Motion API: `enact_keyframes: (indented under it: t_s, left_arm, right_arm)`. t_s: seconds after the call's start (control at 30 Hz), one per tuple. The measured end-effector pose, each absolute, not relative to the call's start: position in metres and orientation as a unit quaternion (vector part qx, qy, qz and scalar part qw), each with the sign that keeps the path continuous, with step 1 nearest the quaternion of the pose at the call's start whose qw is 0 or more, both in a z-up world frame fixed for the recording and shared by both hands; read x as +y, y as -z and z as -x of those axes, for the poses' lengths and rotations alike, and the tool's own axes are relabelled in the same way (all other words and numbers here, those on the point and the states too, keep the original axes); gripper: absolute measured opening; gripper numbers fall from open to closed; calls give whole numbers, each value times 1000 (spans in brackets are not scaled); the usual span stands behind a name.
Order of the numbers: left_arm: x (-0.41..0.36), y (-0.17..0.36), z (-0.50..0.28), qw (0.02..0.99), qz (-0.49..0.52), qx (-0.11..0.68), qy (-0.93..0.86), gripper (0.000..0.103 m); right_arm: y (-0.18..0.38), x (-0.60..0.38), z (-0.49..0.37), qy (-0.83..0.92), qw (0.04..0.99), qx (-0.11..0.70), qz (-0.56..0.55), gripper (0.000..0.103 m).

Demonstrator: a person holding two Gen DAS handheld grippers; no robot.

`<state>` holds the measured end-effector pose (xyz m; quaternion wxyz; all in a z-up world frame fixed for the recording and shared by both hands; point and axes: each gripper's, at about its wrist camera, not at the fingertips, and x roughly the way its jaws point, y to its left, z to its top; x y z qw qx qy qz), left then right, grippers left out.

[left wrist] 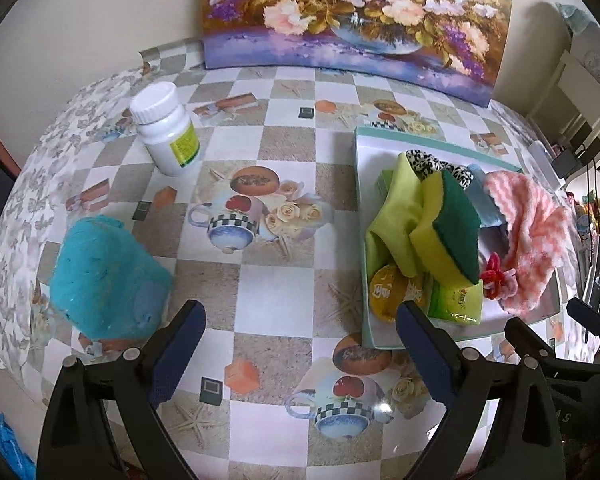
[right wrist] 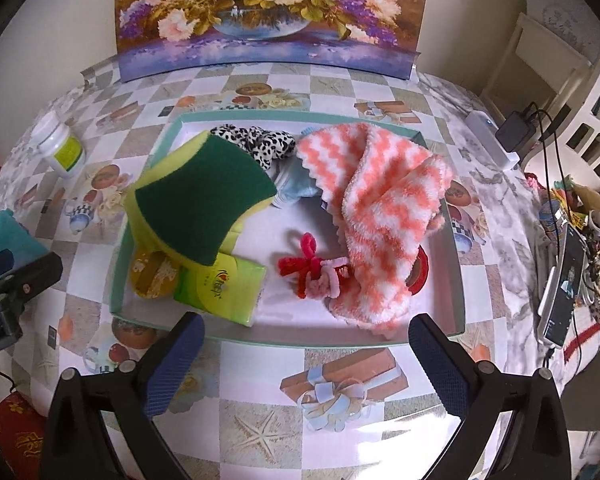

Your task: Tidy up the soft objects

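A teal sponge (left wrist: 108,280) lies on the table (left wrist: 284,292) outside the tray (left wrist: 362,184), at 9 o'clock of it and just ahead of the left gripper (left wrist: 300,344), whose fingers are spread and empty. A white bottle (left wrist: 166,130) stands at 12 o'clock of the sponge. In the tray a green scrubber (right wrist: 204,200) leans over a yellow tin (right wrist: 154,274) and a tissue pack (right wrist: 220,288); a pink cloth (right wrist: 380,216) drapes at 3 o'clock, covering a red tape roll (right wrist: 420,276). The right gripper (right wrist: 312,360) hangs spread at the tray's 6 o'clock edge, holding nothing. A painting (right wrist: 272,12) stands at 12 o'clock
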<state>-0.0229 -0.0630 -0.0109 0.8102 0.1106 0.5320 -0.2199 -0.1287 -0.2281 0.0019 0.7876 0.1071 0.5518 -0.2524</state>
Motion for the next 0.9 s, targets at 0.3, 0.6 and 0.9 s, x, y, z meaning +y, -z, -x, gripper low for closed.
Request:
enact_keyframes:
  t_s: [0.3,0.6,0.9]
  left_arm:
    - [-52,-1,32,827,-112,507,214,96]
    - [-50,-4,40,837,-130,495,193,96]
    - [-48,-5,43,839,-140,494,182,96]
  right_arm:
    - [-8,-224,137,254,794,540,-113,103]
    - [-12,-223,140,258,798,533,-114,103]
    - [-14,-225,141,260,800,528,-116,103]
